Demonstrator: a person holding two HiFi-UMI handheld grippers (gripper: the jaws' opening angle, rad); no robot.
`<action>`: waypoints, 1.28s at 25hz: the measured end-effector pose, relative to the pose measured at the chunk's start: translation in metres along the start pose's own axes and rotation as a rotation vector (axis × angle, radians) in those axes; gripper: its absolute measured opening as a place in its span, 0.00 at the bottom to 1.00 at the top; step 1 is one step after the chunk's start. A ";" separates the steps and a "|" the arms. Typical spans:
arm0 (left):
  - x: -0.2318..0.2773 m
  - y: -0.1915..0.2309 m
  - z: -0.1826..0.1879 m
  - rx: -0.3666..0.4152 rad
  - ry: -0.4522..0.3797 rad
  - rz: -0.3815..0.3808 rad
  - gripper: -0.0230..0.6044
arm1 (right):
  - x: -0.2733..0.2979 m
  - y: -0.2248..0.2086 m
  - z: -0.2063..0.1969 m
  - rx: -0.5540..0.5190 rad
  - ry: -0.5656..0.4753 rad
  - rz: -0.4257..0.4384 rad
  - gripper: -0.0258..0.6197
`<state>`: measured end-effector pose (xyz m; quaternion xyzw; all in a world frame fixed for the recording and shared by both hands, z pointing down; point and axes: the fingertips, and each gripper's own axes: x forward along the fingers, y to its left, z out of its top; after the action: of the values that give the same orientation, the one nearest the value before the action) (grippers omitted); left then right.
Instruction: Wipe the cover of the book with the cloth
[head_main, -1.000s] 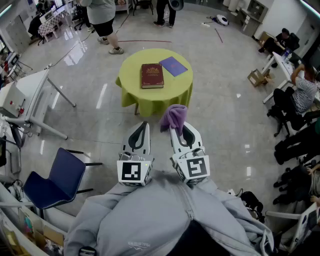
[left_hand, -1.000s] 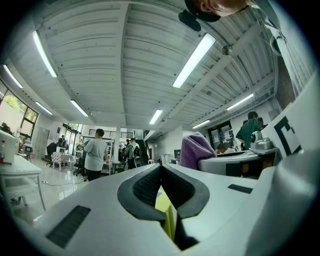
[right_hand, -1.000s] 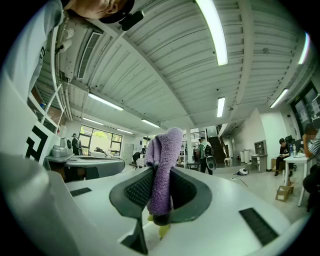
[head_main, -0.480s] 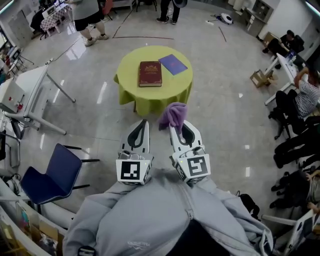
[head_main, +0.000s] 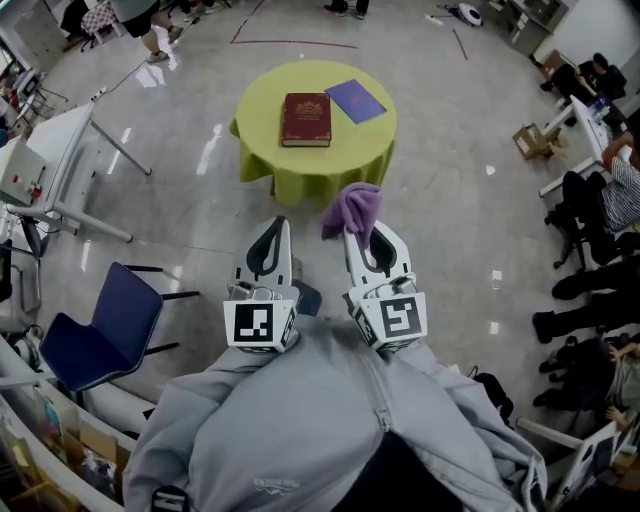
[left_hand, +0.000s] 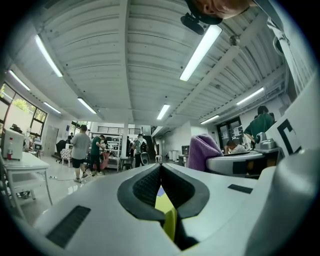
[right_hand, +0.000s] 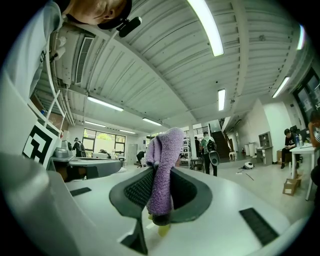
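**On the round bench ahead: book lying flat, cloth up in the right hand-held gripper**

On the round bench (head_main: 300, 170), draped in yellow-green, the dark red book (head_main: 306, 119) lies flat and closed with its front cover up, left of centre. A blue-violet sheet (head_main: 356, 100) lies just beside it on the right, set at an angle; I cannot tell whether the two touch. Nothing is on the book.

Both tools are held close to the person's grey jacket (head_main: 320, 430), well apart from the bench, over the glossy floor (head_main: 450, 230).

Right hand-held gripper (head_main: 358, 240): pinching the purple cloth (head_main: 352, 209). In the right gripper view the cloth (right_hand: 162, 170) stands upright between the two black pads, a short end hanging below them and a bunched fold rising above the tips.

Left hand-held gripper (head_main: 283, 224): jaws pressed together at the tips, nothing between them. In the left gripper view only a thin slit shows lower down between the pads, with the yellow-green of the bench visible through it.

The two tools sit side by side, close but not touching, marker cubes towards the jacket.

Surroundings: a blue chair (head_main: 95, 345) at lower left, a white table (head_main: 60, 170) at far left, and seated people along the right edge.
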<state>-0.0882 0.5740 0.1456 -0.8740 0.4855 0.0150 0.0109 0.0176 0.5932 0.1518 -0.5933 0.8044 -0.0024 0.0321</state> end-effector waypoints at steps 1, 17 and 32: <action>0.006 0.003 -0.001 -0.001 -0.001 0.001 0.07 | 0.006 -0.002 -0.001 -0.002 -0.005 -0.001 0.17; 0.179 0.103 -0.028 -0.033 0.033 -0.070 0.07 | 0.192 -0.056 -0.028 0.032 0.040 -0.020 0.17; 0.292 0.168 -0.051 -0.048 0.061 -0.215 0.07 | 0.304 -0.089 -0.047 0.024 0.074 -0.148 0.17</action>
<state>-0.0759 0.2361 0.1853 -0.9211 0.3886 -0.0015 -0.0232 0.0102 0.2750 0.1878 -0.6503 0.7587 -0.0363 0.0095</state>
